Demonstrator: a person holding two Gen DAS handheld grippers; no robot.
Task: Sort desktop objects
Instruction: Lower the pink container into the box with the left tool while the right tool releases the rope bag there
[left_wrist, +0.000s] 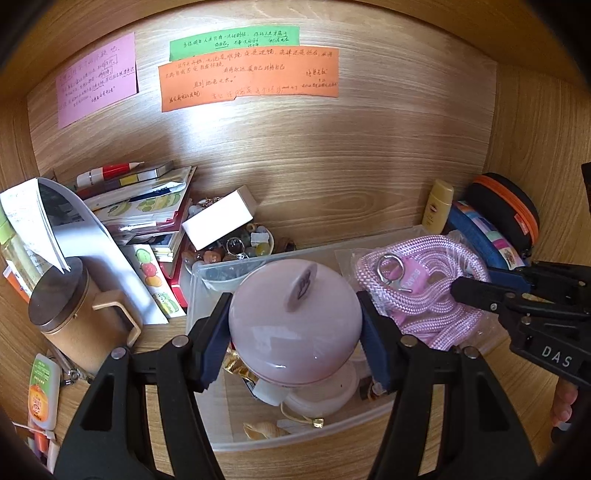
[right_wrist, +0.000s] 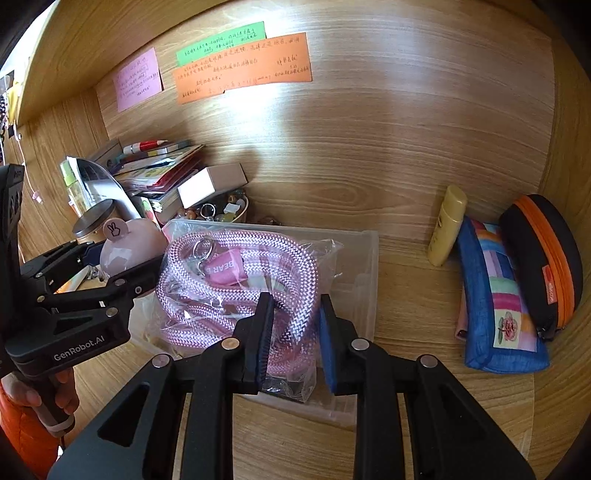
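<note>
My left gripper (left_wrist: 295, 325) is shut on a round pink container (left_wrist: 295, 321) with a small tab on top, held over a clear plastic bin (left_wrist: 207, 280). The container also shows in the right wrist view (right_wrist: 129, 247). My right gripper (right_wrist: 295, 325) is closed around a bagged pink braided rope (right_wrist: 240, 269) lying over the bin's right half (right_wrist: 362, 258). The rope also shows in the left wrist view (left_wrist: 424, 295), with the right gripper (left_wrist: 480, 295) at its edge. The bin holds small jars and trinkets beneath the container.
A tan mug with a dark lid (left_wrist: 70, 306), a stack of books (left_wrist: 147, 206), a white box (left_wrist: 218, 218) and a bowl of beads (left_wrist: 251, 243) stand left. A yellow bottle (right_wrist: 447, 229), patchwork pouch (right_wrist: 498, 302) and black-orange case (right_wrist: 543, 258) stand right.
</note>
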